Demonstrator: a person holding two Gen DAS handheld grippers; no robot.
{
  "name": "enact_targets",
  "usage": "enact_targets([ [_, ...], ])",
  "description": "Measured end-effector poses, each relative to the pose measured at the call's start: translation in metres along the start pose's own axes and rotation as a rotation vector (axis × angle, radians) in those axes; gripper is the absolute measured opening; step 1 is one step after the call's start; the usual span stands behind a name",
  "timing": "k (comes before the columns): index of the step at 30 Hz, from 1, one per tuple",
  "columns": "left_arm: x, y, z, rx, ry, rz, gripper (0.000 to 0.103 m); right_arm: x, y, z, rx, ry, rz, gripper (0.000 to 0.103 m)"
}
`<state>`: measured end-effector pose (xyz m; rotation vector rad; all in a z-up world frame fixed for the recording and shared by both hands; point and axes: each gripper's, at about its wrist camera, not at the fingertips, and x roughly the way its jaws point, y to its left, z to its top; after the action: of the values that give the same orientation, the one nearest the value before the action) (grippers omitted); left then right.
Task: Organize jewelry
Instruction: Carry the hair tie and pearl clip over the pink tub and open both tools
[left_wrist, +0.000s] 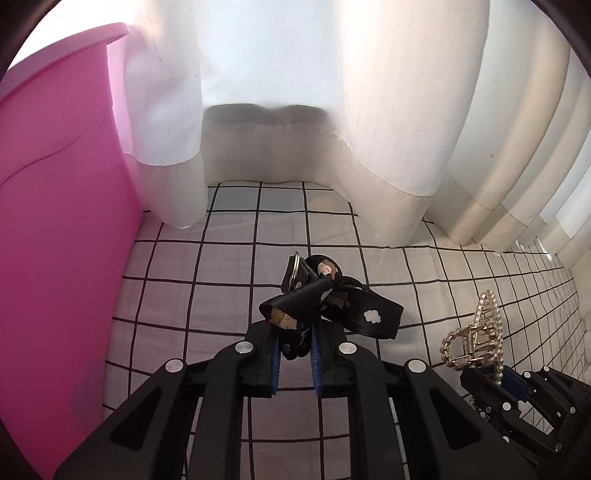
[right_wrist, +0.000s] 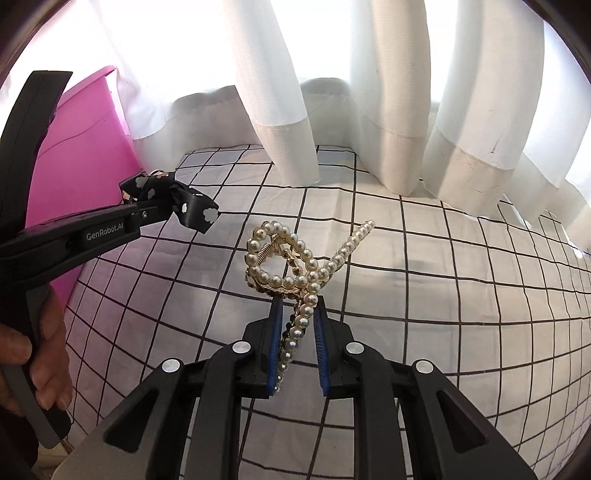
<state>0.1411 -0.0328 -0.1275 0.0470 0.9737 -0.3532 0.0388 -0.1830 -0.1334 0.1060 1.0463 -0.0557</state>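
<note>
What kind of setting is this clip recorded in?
Probably a bedroom at home: a white sheet with a black grid covers a soft surface, likely a bed, white curtains hang against a bright window, and a pink plastic bin stands beside.

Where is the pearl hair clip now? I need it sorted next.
The pearl hair clip is held up in the right gripper, above the checked cloth, right of the left gripper.

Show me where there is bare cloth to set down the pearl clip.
The checked cloth is bare ahead and to the right of the right gripper, up to the white curtains. The pearl hair clip could go there. It is crowded to the left: the left gripper, its black ribbon and the pink bin.
</note>
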Motion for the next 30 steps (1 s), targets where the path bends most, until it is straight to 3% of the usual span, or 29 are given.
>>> enact_targets([
  [6,-0.015,-0.012,-0.017,0.015,-0.004,-0.019,0.013,-0.04,-0.004,-0.012,-0.004,-0.04,-0.011,0.016],
  [18,-0.126,-0.028,-0.007,0.023,-0.161,-0.011,0.013,-0.115,0.005,0.008,-0.071,-0.172,0.01,0.017],
  [24,-0.182,-0.013,0.004,-0.017,-0.251,0.009,0.013,-0.147,0.028,0.031,-0.134,-0.248,0.056,0.017],
  [30,-0.232,0.029,0.011,-0.099,-0.331,0.076,0.013,-0.169,0.074,0.066,-0.225,-0.334,0.149,0.017],
])
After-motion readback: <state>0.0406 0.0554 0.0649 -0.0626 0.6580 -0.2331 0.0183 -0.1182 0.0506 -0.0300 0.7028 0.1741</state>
